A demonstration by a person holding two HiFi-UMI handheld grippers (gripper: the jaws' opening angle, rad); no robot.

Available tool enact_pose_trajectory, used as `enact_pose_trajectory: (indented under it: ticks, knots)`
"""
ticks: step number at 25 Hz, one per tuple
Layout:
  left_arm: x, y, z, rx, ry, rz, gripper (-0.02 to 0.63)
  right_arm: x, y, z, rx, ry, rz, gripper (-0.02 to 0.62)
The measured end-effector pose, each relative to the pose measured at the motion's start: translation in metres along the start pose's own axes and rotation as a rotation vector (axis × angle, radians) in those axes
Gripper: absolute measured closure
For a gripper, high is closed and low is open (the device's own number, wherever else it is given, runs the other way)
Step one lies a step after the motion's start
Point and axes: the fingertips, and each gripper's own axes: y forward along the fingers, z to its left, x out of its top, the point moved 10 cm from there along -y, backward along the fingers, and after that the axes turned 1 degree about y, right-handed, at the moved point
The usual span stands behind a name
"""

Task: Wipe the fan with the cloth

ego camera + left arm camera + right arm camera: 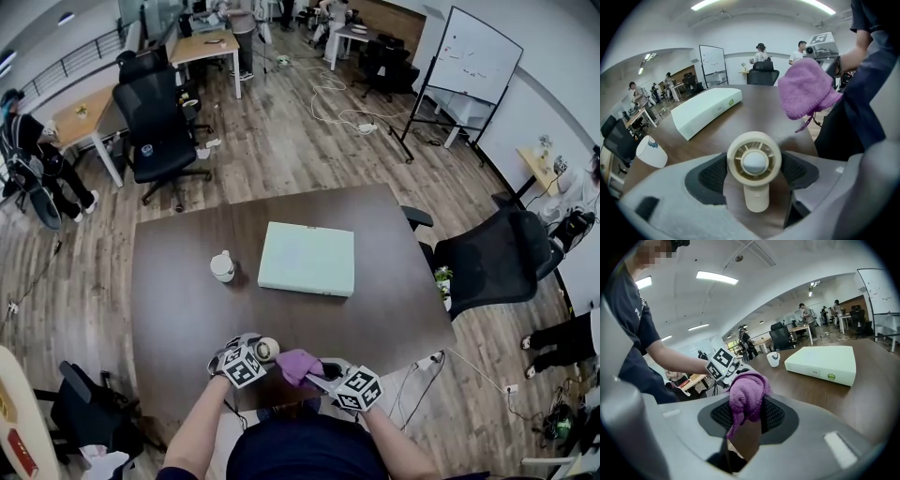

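A small cream hand-held fan (754,164) sits upright between the jaws of my left gripper (754,174), which is shut on it; in the head view the fan (266,350) shows near the table's front edge beside the left gripper (246,361). A purple cloth (746,397) is pinched in my right gripper (746,417). The cloth (298,365) hangs just right of the fan, close to it but apart, as the cloth (806,89) in the left gripper view shows. The right gripper (323,377) is held over the front edge.
A flat pale-green box (307,259) lies mid-table on the dark brown table (178,281). A white cup (222,266) stands to its left. Black office chairs (497,258) stand right of and beyond the table. People stand at desks farther off.
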Motion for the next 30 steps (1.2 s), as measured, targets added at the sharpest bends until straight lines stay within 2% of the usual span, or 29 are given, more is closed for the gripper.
enact_pose_trajectory:
  ticks: [4, 12, 17, 24, 30]
  knots:
    - [0.003, 0.013, -0.002, -0.01, 0.041, 0.055, 0.242, -0.005, -0.006, 0.002, -0.004, 0.005, 0.002, 0.469]
    - [-0.002, 0.041, -0.006, -0.017, 0.203, 0.192, 0.244, -0.017, -0.012, 0.003, -0.026, 0.04, 0.002, 0.469]
    - [-0.003, 0.049, -0.01, -0.058, 0.205, 0.226, 0.245, -0.018, -0.018, -0.002, -0.043, 0.065, -0.019, 0.469]
    - [-0.004, 0.052, -0.011, -0.06, 0.206, 0.246, 0.245, -0.018, -0.02, -0.002, -0.044, 0.066, -0.022, 0.469]
    - [-0.005, 0.053, -0.009, -0.053, 0.174, 0.243, 0.245, -0.018, -0.018, -0.001, -0.037, 0.066, -0.019, 0.469]
